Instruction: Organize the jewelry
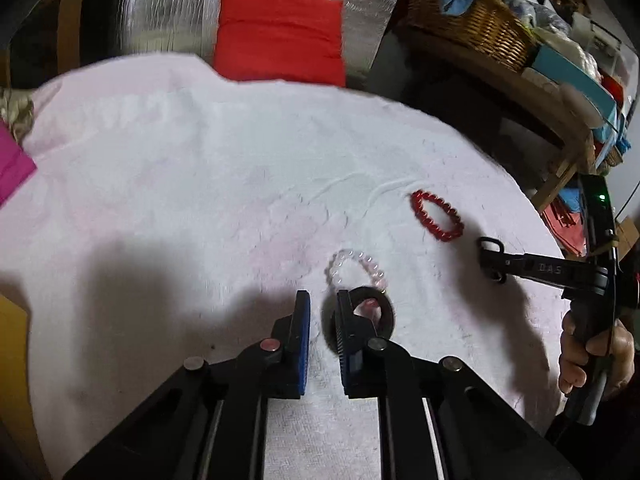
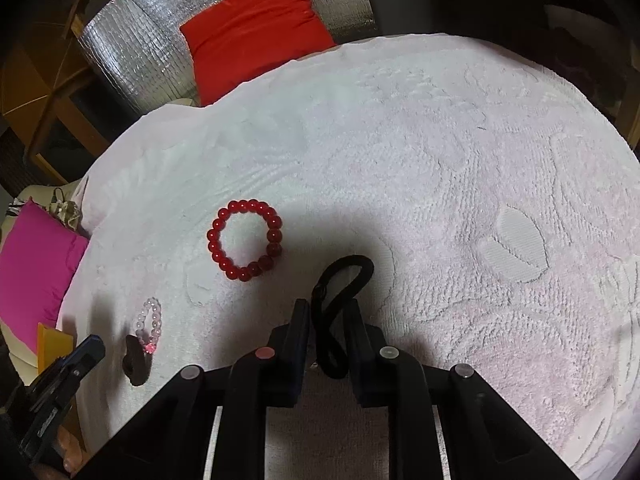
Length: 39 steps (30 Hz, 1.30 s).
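The red bead bracelet (image 2: 245,240) lies flat on the pale pink towel (image 2: 440,152), a closed ring of glossy beads, and it serves as your marker for everything else. Nearer you and to its left sits the clear bead bracelet (image 1: 356,270), well apart from the red one, with one end overlapping a dark flat ring (image 1: 380,314). Your left gripper (image 1: 323,308) tilts steeply down at that spot: its right finger (image 1: 347,328) rests against the dark ring's edge, the other stands just clear, and a narrow gap of bare towel shows between the blue pads, so they pinch nothing. Just right of the red bracelet and nearer you, a black cord loop (image 2: 344,280) lies on the towel, its tail running back between the fingers of your right gripper (image 2: 327,312). Those fingers are drawn close around the cord; whether the pads actually press it, you cannot tell. In the left wrist view your right hand (image 1: 592,352) wraps the handle, gripper angled down toward the towel. Far beyond the red bracelet, a red cushion (image 2: 256,28) leans against silver foil sheeting (image 2: 132,56); a wicker basket (image 1: 472,24) sits off to the right.
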Tool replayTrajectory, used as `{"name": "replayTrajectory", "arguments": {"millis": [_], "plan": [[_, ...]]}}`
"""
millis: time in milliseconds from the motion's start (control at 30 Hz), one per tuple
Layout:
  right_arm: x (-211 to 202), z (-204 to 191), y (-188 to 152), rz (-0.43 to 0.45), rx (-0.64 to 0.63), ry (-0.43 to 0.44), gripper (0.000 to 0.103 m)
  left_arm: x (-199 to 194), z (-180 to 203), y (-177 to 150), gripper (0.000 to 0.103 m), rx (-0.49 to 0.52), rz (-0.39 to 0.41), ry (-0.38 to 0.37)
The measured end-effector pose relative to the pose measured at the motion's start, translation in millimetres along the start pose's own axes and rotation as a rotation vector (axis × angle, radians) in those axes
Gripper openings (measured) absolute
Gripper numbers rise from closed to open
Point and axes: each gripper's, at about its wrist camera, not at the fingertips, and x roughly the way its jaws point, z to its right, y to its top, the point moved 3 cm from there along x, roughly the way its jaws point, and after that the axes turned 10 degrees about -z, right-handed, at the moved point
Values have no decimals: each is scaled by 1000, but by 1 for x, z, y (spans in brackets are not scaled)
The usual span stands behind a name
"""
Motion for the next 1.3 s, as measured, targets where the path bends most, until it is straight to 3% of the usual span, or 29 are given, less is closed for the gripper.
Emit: {"name": "replayTrajectory", "arguments": {"millis": [167, 367, 433, 467, 533, 667, 767, 867, 900, 967, 1000, 1067, 1100, 1133, 1167, 1233, 1300], "plan": [[0, 1, 1, -5, -3, 2, 20, 15, 7, -1, 23, 32, -54, -19], [-1, -3, -1, 6, -27, -21, 20, 30, 18, -3, 23, 78, -76, 29], [-1, -4, -2, 14, -43, -34, 20, 26, 20, -2, 10, 77, -61, 24], [-2, -6, -2, 18, -51, -41, 20, 23, 22, -1, 10, 74, -50, 12], [-2, -6, -2, 21, -58, -45, 20, 10, 27, 3, 9, 83, -1, 3], [-4, -5, -2, 25, -55, -40, 20, -41, 25, 13, 9, 58, 206, -54], [-5, -5, -3, 31, -57, -43, 20, -56, 14, 14, 9, 27, 262, -59], [-5, -6, -3, 36, -56, -47, 20, -22, 6, 11, 9, 46, 126, 126], [-5, -6, -3, 35, -53, -46, 19, -22, 0, 11, 9, -21, 118, 63], [-6, -8, -3, 37, -49, -42, 19, -54, -2, 14, 9, -75, 272, -125], [-6, -9, -2, 39, -52, -44, 19, -66, 6, 15, 9, -10, 336, -71], [-4, -10, -2, 40, -55, -55, 19, -44, 12, 16, 9, 58, 241, 100], [-3, -11, -2, 41, -57, -59, 19, -25, 4, 13, 9, -4, 153, 85], [-3, -12, -3, 43, -62, -64, 19, -18, 0, 12, 9, -55, 115, 27], [-4, -12, -3, 45, -66, -66, 19, -20, 1, 12, 9, -66, 125, -19], [-4, -11, -2, 44, -59, -56, 19, -42, 13, 15, 9, 24, 227, 27], [-5, -9, -1, 49, -48, -40, 19, -47, 12, 16, 9, 21, 240, 34]]}}
